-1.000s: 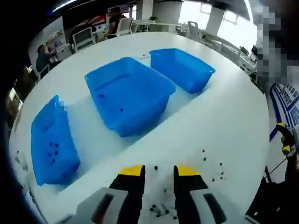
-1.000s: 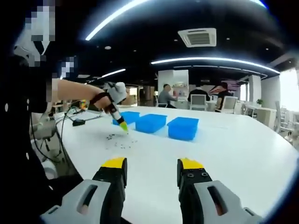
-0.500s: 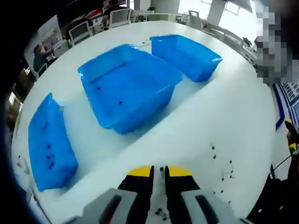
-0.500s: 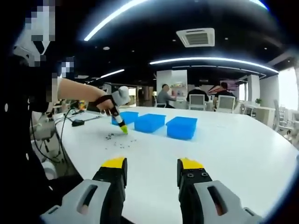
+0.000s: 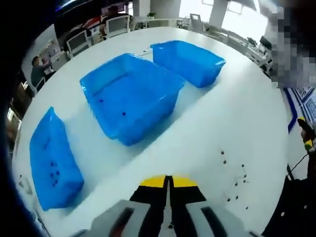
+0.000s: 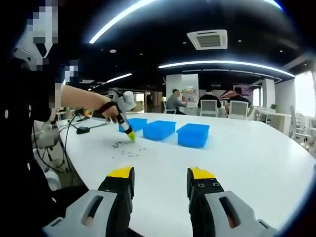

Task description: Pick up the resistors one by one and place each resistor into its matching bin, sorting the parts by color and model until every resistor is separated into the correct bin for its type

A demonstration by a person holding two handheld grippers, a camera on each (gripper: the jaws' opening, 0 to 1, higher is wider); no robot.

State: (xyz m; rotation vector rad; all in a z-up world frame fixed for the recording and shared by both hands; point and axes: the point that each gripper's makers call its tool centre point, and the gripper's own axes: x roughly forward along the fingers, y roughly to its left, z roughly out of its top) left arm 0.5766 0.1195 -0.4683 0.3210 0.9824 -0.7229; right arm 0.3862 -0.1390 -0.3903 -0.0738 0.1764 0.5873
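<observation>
My left tongs [image 5: 168, 181] are pinched together low over the surface [image 5: 237, 113]; I judge they're closed on a resistor, but nothing shows between the tips, so I cannot tell. Loose resistors [image 5: 233, 170] lie scattered at 3 o'clock of the tips. Three blue bins wait ahead: the middle bin [image 5: 129, 94] at 11 o'clock, the far bin [image 5: 187, 60] at 12, the near bin [image 5: 49, 163] at 9, each already dotted with parts. My right tongs [image 6: 160, 177] hover apart, parked clear, watching the left tongs at the pile [image 6: 126, 148].
</observation>
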